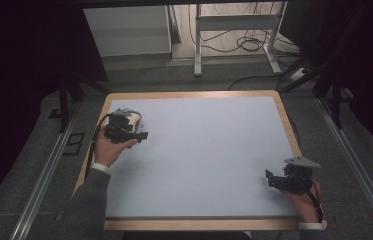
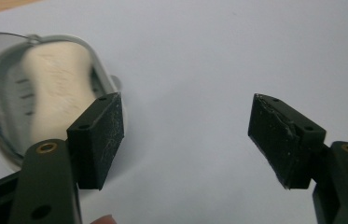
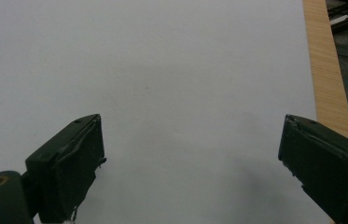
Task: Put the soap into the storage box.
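A small oval grey dish (image 2: 3,116) with a cream-coloured lump (image 2: 57,88) in it lies near the table's far left corner, blurred in the left gripper view. The dish (image 1: 135,117) sits just beyond my left gripper (image 1: 143,135) in the high view. The left gripper (image 2: 185,121) is open with bare mat between its jaws; the dish lies behind and outside its left jaw. My right gripper (image 1: 270,178) rests near the front right of the table. The right gripper (image 3: 190,144) is open wide over bare mat.
A pale blue-grey mat (image 1: 209,150) covers the table, with a wooden border (image 3: 328,74) around it. Beyond the far edge stand a white metal frame (image 1: 234,30), loose cables and a pale cabinet on the floor. Rails run along both sides of the table.
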A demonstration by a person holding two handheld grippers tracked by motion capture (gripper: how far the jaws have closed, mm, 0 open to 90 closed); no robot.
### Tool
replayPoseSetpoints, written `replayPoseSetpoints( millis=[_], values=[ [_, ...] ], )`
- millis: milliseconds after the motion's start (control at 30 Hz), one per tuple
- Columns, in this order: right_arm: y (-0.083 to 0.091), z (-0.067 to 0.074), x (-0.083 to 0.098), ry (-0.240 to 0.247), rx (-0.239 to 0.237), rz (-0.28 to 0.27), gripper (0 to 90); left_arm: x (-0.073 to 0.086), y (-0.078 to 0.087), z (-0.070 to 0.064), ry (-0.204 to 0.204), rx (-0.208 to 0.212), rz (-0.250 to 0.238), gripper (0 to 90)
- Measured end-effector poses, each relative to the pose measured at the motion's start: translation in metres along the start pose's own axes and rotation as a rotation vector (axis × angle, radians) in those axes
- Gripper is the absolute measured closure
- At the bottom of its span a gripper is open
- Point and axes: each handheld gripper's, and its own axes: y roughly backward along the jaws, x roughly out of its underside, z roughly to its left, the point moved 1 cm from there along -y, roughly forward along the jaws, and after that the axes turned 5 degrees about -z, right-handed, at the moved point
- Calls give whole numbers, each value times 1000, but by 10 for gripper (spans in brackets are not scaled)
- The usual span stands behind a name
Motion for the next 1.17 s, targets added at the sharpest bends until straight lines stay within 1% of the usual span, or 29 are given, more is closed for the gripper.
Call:
replayPoseSetpoints(
  millis=[100, 133, 167, 200, 300, 400, 467, 533, 600, 667, 733, 800, 867, 933, 1000, 1133, 1167],
  values=[
    [0, -1, 1, 0, 1, 3, 67, 14, 2, -8, -23, 33, -9, 260],
    [0, 0, 1, 1, 2, 3, 67, 20, 2, -11, -21, 47, -16, 261],
    [0, 0, 1, 1, 2, 3, 67, 20, 2, -11, -21, 47, -16, 261],
    [0, 0, 1, 3, 2, 4, 67, 29, 3, -15, -27, 63, -16, 260],
    [0, 0, 1, 5, 3, 4, 67, 47, 6, -21, -47, 57, -1, 256],
    [0, 1, 1, 6, 5, 4, 67, 64, 8, -25, -53, 40, 3, 256],
    [0, 2, 1, 8, 7, 7, 67, 75, 11, -27, -51, 32, -1, 256],
    [0, 3, 1, 16, 9, 9, 67, 86, 14, -28, -36, 34, -16, 261],
    [0, 4, 1, 16, 6, 9, 67, 95, 16, -29, -33, 33, -11, 260],
    [0, 4, 0, 15, 4, 5, 67, 103, 17, -28, -37, 22, -6, 259],
    [0, 5, 0, 19, 2, 5, 69, 107, 17, -26, -26, 28, -4, 259],
    [0, 6, -1, 21, -1, 2, 70, 108, 18, -26, -27, 29, 4, 256],
    [0, 7, -1, 23, -2, 2, 70, 107, 21, -26, -18, 34, -14, 257],
    [0, 8, -1, 26, -5, 3, 70, 106, 21, -27, -14, 32, -20, 258],
    [0, 8, 0, 28, -7, 1, 70, 106, 21, -27, -14, 33, -23, 257],
    [1, 7, 0, 29, -5, -4, 70, 106, 19, -27, -17, 35, -8, 255],
    [1, 7, 0, 23, -5, -11, 70, 106, 19, -27, -20, 29, -9, 252]
  ],
)
